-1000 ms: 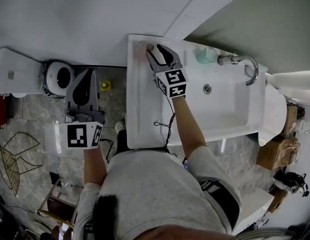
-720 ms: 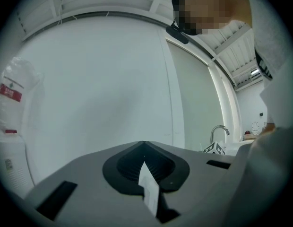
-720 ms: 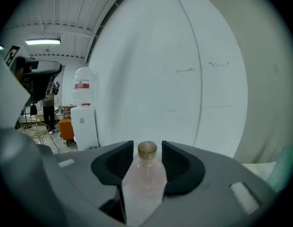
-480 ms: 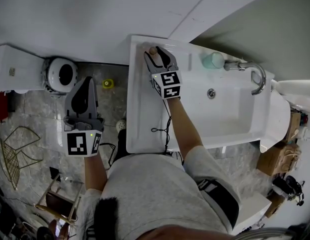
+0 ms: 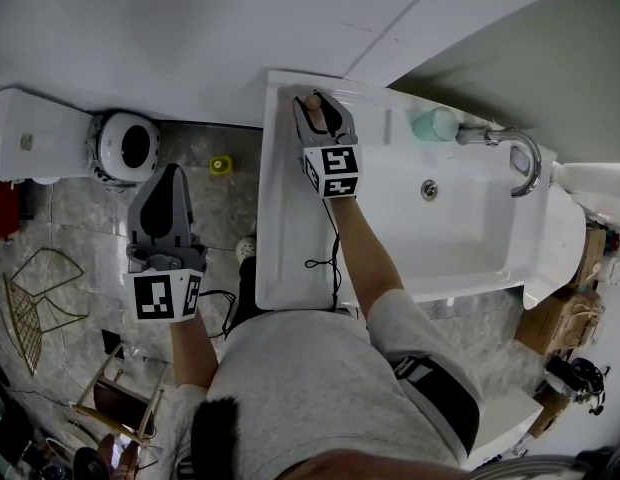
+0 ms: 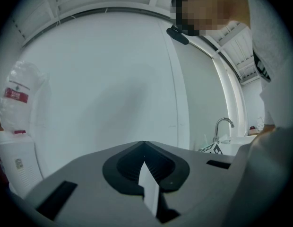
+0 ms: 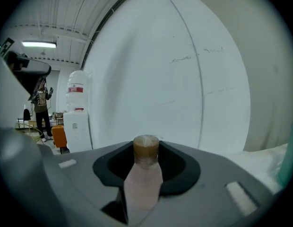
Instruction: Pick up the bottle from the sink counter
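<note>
- Bottle [image 7: 145,183], pinkish with a brown cap, stands upright between the jaws of the right gripper [image 5: 317,108]. The jaws have just been closing and now hug its body on both sides.
- It is at the back left corner of the sink counter [image 5: 290,228], close to the wall, with its base still on the counter.
- A thin black cable [image 5: 325,258] trails across the counter beside the person's right forearm.
- The left gripper [image 5: 171,173] hangs over the tiled floor, well to the left of the sink, its jaws drawn together with nothing between them.
- Right of the bottle lies the basin [image 5: 460,228], with a pale green cup [image 5: 433,124] on the rim just beside the curved metal tap [image 5: 510,148].
- On the floor left of the sink sit a small yellow object [image 5: 221,166] and a round white device [image 5: 127,146].
- Far off, a water dispenser [image 7: 76,126] carries a big jug [image 7: 75,94], with another person [image 7: 41,108] standing beyond.
</note>
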Demonstrator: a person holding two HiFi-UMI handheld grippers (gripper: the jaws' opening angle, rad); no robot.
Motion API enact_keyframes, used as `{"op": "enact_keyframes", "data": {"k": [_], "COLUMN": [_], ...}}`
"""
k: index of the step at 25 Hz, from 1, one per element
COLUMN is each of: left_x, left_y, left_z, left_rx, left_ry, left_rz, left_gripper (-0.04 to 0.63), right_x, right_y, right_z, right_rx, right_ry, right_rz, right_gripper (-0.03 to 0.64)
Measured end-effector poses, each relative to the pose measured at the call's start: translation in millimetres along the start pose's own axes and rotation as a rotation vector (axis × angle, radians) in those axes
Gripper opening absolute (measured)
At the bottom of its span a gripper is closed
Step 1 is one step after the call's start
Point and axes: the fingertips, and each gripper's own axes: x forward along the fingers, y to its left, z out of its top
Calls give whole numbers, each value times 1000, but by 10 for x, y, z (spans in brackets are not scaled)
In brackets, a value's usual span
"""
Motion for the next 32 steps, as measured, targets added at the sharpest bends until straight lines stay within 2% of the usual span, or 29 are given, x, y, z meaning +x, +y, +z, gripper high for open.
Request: {"op": "enact_keyframes", "data": {"k": [13, 24, 32], "left_x": [-87, -165, -221], "left_y": [32, 15, -55], "left_z": [53, 260, 462], "left_rx": [9, 12, 11], "left_ry": [-9, -63, -114], "left_rz": [-12, -86, -172], "left_gripper": [8, 8, 8], "right_x": [-119, -581, -1069], "right_y": [4, 192, 311], "right_z": [74, 614, 1059], "right_rx": [58, 18, 12], "right_ry": [32, -60, -124], "right_rz": [-7, -63, -145], "right_gripper": [149, 149, 149]}}
